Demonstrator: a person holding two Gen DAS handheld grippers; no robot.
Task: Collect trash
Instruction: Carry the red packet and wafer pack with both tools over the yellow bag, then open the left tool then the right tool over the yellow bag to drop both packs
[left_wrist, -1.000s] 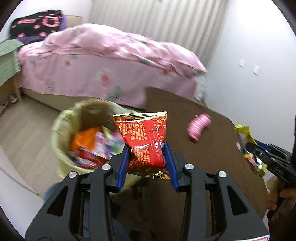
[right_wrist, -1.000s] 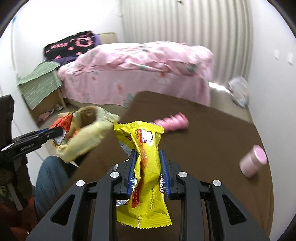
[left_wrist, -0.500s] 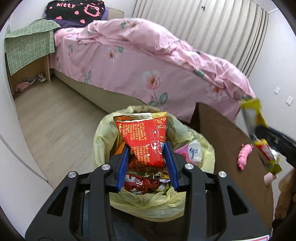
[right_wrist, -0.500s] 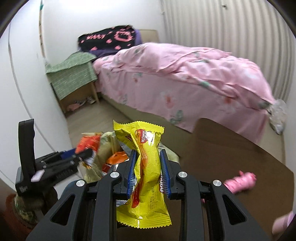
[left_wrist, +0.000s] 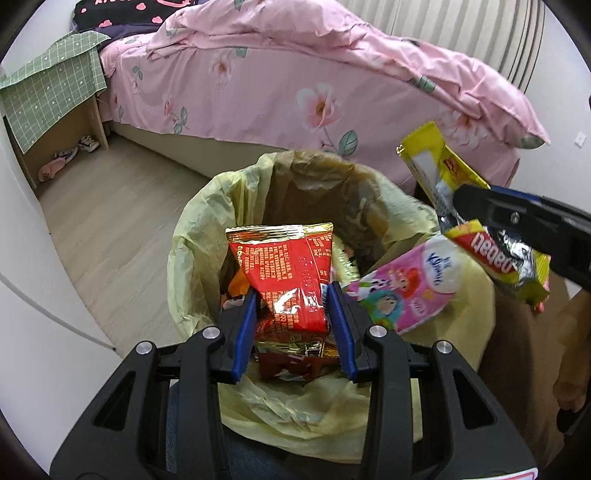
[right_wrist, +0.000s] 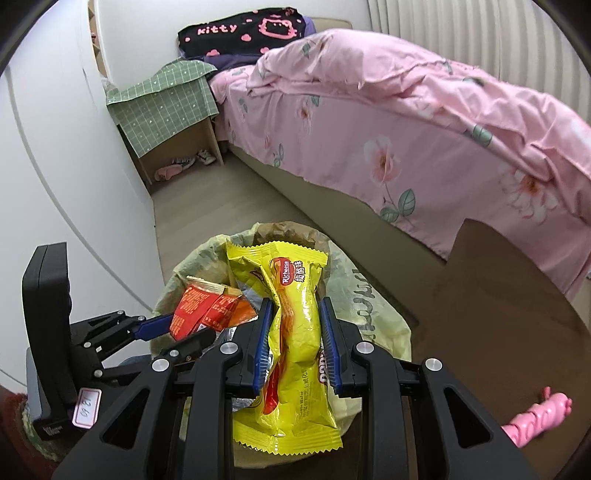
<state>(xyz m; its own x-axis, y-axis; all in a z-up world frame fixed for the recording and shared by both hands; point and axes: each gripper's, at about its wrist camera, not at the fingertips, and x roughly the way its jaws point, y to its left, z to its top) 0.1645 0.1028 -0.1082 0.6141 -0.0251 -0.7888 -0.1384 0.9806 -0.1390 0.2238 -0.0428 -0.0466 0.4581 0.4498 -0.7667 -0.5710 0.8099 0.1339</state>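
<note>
My left gripper (left_wrist: 291, 295) is shut on a red and gold snack packet (left_wrist: 284, 258), held just above the mouth of a bin with a yellow liner (left_wrist: 192, 258). Inside the bin lie a pink packet (left_wrist: 406, 291) and other wrappers. My right gripper (right_wrist: 295, 306) is shut on a crumpled yellow wrapper (right_wrist: 295, 332), over the same bin (right_wrist: 369, 295). In the left wrist view it comes in from the right as the right gripper (left_wrist: 517, 218) with the yellow wrapper (left_wrist: 436, 166). The left gripper (right_wrist: 177, 332) and its red packet (right_wrist: 207, 306) show in the right wrist view.
A bed with a pink flowered cover (left_wrist: 295, 92) stands behind the bin. A small shelf under a green cloth (right_wrist: 166, 99) is at its head. A brown table (right_wrist: 498, 314) to the right bears a pink toy (right_wrist: 535, 417). A white wall (left_wrist: 33, 295) runs along the left.
Both grippers have swung from over the brown table to over the bin and sunk closer to its mouth. Each still grips its wrapper. The right one has drawn near the left.
</note>
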